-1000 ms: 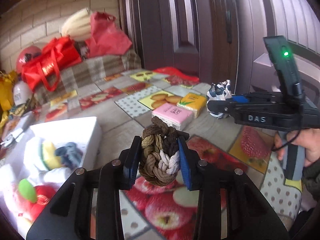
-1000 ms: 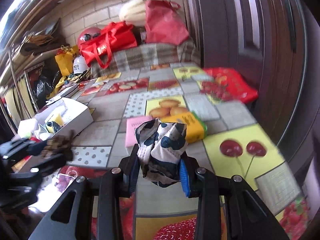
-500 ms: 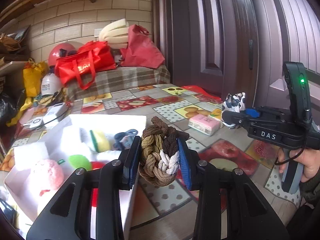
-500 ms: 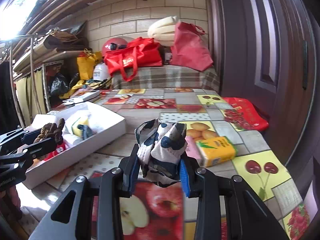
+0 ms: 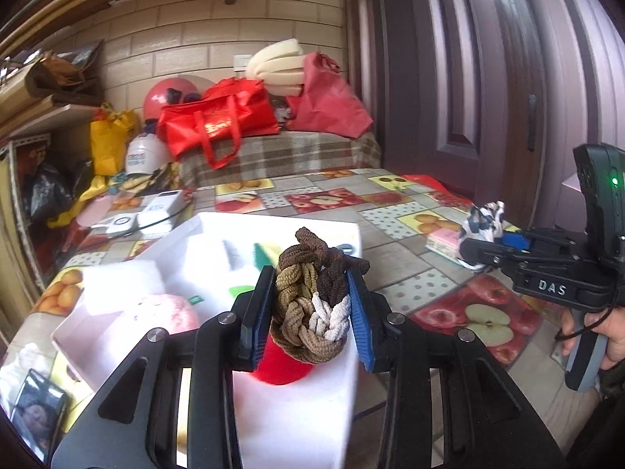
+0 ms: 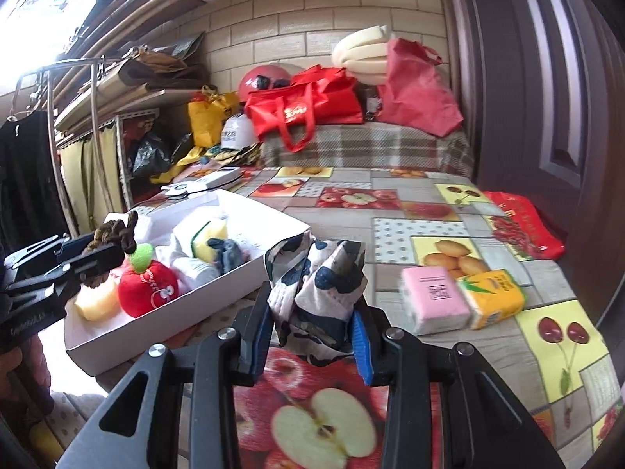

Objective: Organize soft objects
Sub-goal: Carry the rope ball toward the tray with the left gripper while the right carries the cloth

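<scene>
the white box (image 6: 250,265) sits on the left of the fruit-print tablecloth (image 6: 410,242) and it's already pretty full; there's a red plush apple (image 6: 148,291) with a green top, a yellow sponge (image 6: 211,240), a bluish-grey cloth lump (image 6: 230,254), a pale yellow piece (image 6: 95,305) at the near corner, plus some white soft stuff i can't make out; outside it, a pink tissue pack (image 6: 433,299) and a yellow tissue pack (image 6: 492,297) lie side by side touching, off to the right; between the box wall and those packs the cloth is bare, same toward the far end; a door runs close along the right edge; left gripper (image 5: 308,312) is clamped on a braided brown-and-white rope knot (image 5: 312,305), hanging above the box over the plush apple; right gripper (image 6: 312,324) is pinching a scrunched white cloth with dark blue spots (image 6: 316,285), held above the table just beside the box's right wall, not over it
</scene>
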{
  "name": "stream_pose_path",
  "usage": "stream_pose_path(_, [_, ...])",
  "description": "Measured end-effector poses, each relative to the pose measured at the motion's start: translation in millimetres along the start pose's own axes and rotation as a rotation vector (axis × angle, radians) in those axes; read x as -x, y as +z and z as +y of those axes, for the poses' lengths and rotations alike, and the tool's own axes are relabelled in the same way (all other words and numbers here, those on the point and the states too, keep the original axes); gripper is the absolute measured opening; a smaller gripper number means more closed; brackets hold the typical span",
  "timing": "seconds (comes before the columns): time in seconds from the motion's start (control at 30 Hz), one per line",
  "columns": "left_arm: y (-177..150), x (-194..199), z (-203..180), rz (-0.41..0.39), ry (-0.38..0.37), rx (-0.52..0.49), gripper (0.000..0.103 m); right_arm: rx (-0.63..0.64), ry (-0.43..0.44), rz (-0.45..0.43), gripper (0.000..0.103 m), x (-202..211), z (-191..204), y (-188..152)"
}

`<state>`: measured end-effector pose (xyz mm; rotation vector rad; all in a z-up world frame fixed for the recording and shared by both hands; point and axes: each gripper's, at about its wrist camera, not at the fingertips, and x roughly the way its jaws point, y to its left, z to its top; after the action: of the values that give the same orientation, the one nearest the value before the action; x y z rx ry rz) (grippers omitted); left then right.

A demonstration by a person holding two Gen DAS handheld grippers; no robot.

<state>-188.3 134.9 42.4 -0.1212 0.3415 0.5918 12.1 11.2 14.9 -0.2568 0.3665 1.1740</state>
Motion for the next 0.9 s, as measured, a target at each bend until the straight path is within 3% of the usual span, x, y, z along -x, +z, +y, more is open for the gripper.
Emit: stream_pose_path(0.9, [-7,-7,94,0.021,0.192,0.139,0.036,0.169,0.174,0.012,0.037,-39,98,10])
